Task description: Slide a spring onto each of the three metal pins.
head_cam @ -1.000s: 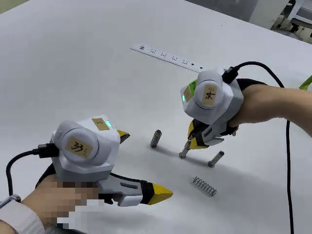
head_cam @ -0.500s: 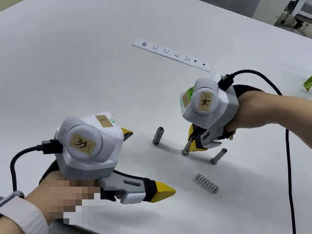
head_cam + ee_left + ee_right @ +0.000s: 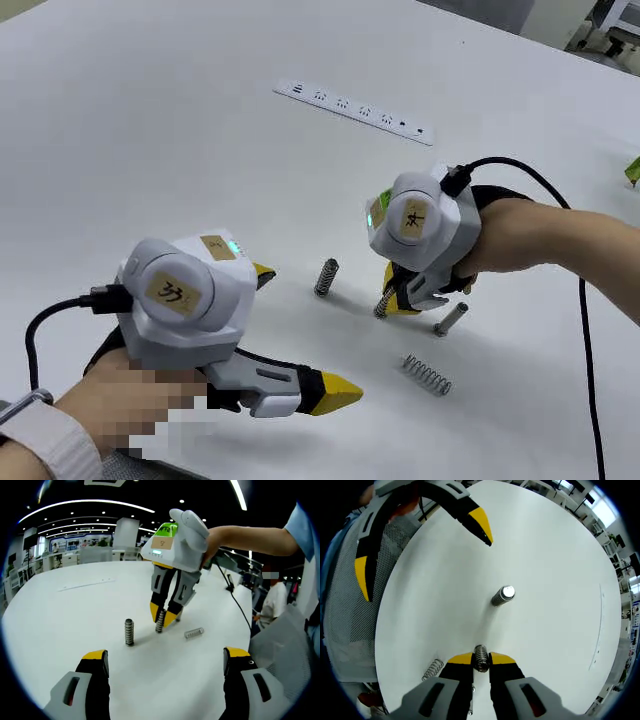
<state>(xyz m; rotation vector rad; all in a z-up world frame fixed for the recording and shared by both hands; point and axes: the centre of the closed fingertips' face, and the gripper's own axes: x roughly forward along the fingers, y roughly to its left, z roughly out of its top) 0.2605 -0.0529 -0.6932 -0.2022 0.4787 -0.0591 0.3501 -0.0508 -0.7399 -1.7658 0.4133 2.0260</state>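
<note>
My right gripper (image 3: 396, 298) is shut on a tilted metal pin with a spring around it (image 3: 384, 301), whose lower end rests on the white table. Its own view shows the yellow tips closed on that pin (image 3: 481, 657). A second pin wearing a spring (image 3: 325, 277) stands upright just to the left, also seen in the gripper views (image 3: 129, 631) (image 3: 502, 595). A bare pin (image 3: 449, 319) lies right of the right gripper. A loose spring (image 3: 425, 374) (image 3: 194, 632) (image 3: 434, 668) lies nearer me. My left gripper (image 3: 300, 335) hovers open at the lower left, holding nothing.
A white power strip (image 3: 355, 105) lies further back on the table (image 3: 150, 120). A black cable (image 3: 585, 300) runs from the right gripper along the right side. Chairs and other benches stand beyond the table's far edge.
The right gripper has tipped slightly lower over the pin it holds. The left gripper and the loose parts have stayed where they were; the camera shifted a little.
</note>
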